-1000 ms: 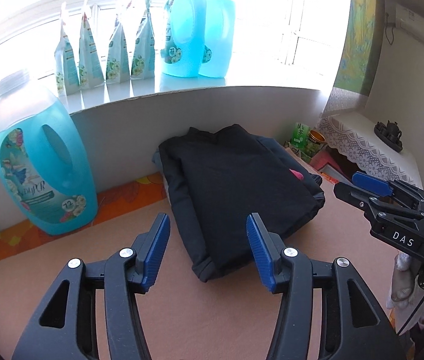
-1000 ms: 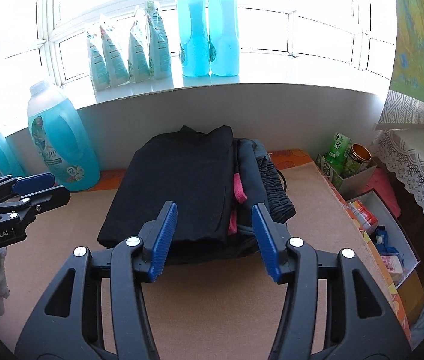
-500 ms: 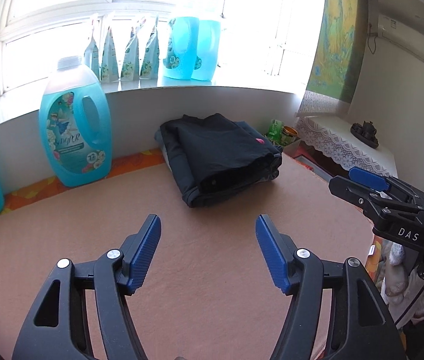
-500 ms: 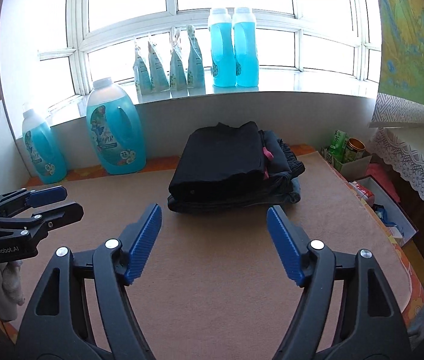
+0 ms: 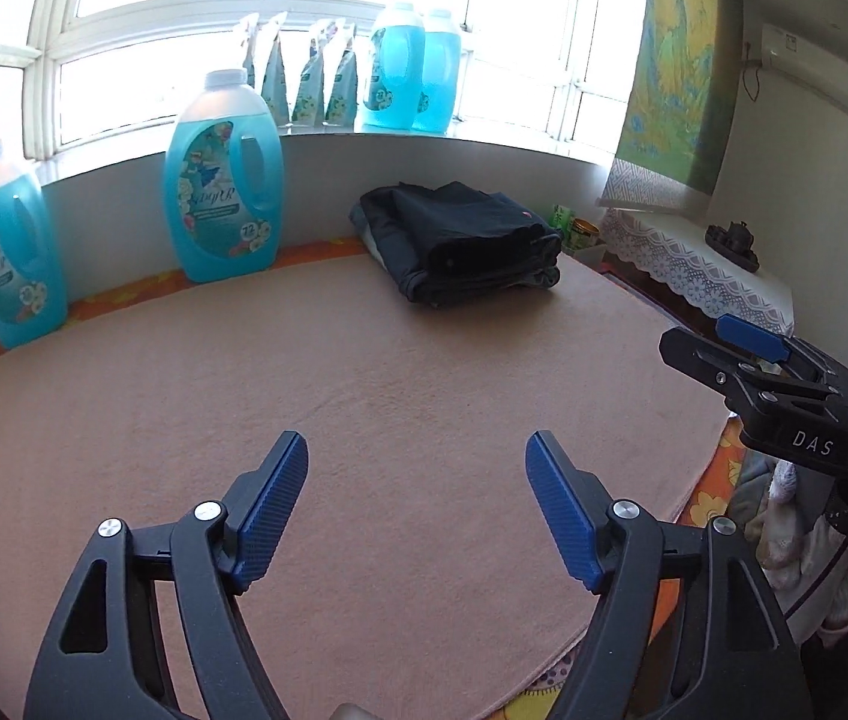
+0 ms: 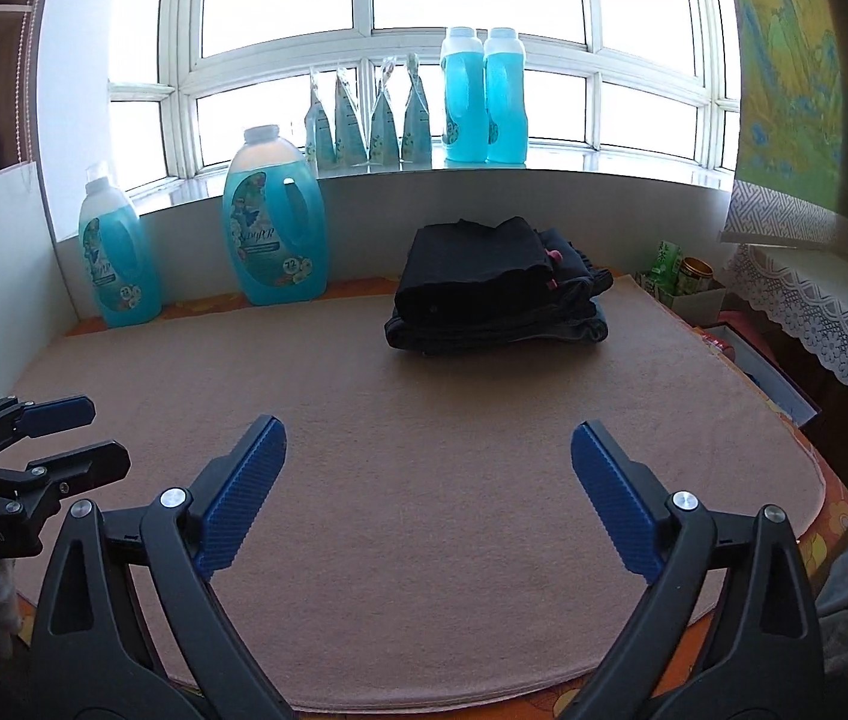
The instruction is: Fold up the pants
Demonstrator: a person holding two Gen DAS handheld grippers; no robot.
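A stack of folded dark pants [image 5: 460, 246] [image 6: 496, 288] lies at the far side of the tan mat [image 5: 364, 396] [image 6: 424, 480], under the window ledge. A black pair lies on top, with a pink tag showing at its right edge. My left gripper [image 5: 418, 474] hovers over the near part of the mat, far from the stack; its jaws are opening with nothing between them. My right gripper [image 6: 429, 468] is equally far back, its jaws opening wide and empty. Each gripper shows at the edge of the other's view.
Two large blue detergent jugs [image 6: 274, 222] [image 6: 115, 252] stand at the mat's far left. Refill pouches and two blue bottles [image 6: 484, 96] line the window sill. A box with cans [image 6: 682, 282] and a lace-covered side table [image 5: 700, 276] sit to the right. Light cloth lies off the mat's right edge.
Both grippers have pulled back from the stack of pants toward the near edge of the mat, and both sets of jaws have spread wider. The stack has stayed in place.
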